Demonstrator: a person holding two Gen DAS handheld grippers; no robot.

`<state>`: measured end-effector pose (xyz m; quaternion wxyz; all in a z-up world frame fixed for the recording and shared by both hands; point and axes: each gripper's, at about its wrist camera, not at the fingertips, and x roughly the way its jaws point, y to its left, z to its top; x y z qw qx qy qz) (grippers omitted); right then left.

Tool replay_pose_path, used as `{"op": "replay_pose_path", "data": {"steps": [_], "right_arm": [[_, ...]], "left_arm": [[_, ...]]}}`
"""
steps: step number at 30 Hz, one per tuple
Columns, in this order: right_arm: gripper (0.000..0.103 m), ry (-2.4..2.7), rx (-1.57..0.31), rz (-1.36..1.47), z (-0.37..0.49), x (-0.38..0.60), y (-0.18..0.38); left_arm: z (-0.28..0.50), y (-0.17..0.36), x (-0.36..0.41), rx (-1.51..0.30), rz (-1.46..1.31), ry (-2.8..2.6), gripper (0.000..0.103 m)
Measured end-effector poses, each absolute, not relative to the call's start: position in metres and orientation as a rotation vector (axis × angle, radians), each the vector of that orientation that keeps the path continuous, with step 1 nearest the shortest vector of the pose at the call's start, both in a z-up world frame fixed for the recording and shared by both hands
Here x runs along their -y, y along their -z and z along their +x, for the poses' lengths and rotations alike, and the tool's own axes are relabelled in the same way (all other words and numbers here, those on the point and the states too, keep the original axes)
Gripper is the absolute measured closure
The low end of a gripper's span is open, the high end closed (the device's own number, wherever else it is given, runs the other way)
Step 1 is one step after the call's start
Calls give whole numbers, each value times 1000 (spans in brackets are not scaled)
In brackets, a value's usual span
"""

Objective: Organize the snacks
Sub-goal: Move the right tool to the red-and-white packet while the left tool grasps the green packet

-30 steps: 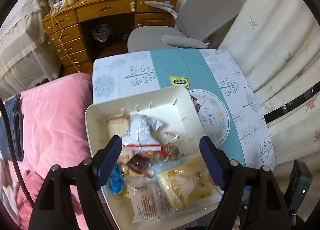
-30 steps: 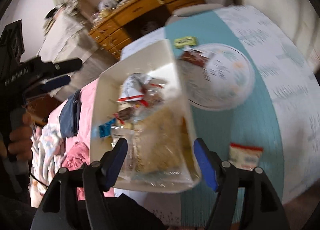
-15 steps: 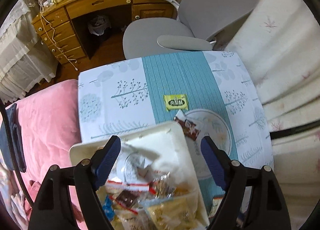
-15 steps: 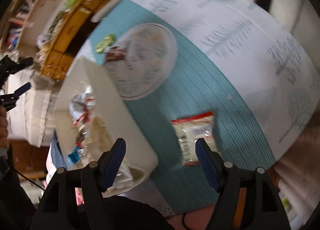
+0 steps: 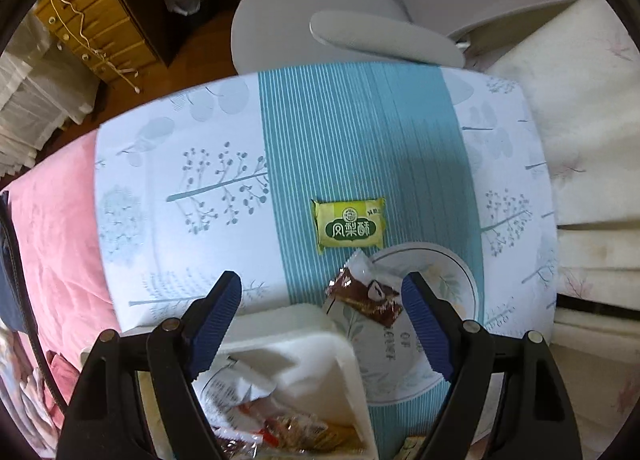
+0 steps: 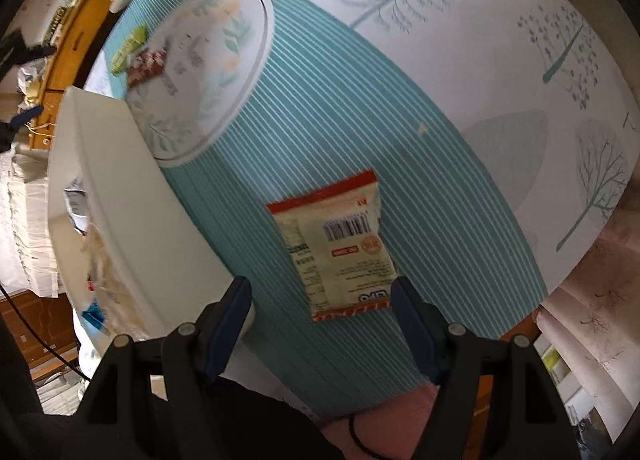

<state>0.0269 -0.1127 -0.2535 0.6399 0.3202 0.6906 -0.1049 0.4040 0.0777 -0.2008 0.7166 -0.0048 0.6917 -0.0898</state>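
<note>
The left gripper (image 5: pixel 320 300) has its jaws wide apart and empty above the white bin's (image 5: pixel 280 334) far rim, with the brown snack packet (image 5: pixel 366 296) between the fingertips on the round plate print, and the green pastry packet (image 5: pixel 349 227) at twelve o'clock on bare tablecloth (image 5: pixel 360 131). The right gripper (image 6: pixel 322 306) is likewise spread, gripping nothing, the red-edged sachet (image 6: pixel 340 244) lying flat at twelve o'clock just beyond its tips. The bin (image 6: pixel 132 195) stands at nine o'clock, the table edge at four.

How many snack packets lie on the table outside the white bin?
3: green packet on the stripes, brown packet on the plate print, red-edged packet nearer the table edge. Others may be hidden.
</note>
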Motion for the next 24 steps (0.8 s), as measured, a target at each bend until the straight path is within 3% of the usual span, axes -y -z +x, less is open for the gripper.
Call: {"op": "replay_pose_path", "data": {"steps": [24], "right_arm": [[33,259,-1706,637,51,108,286]], "left_arm": [[444,297,-39,-1709,-5,143,22]]}}
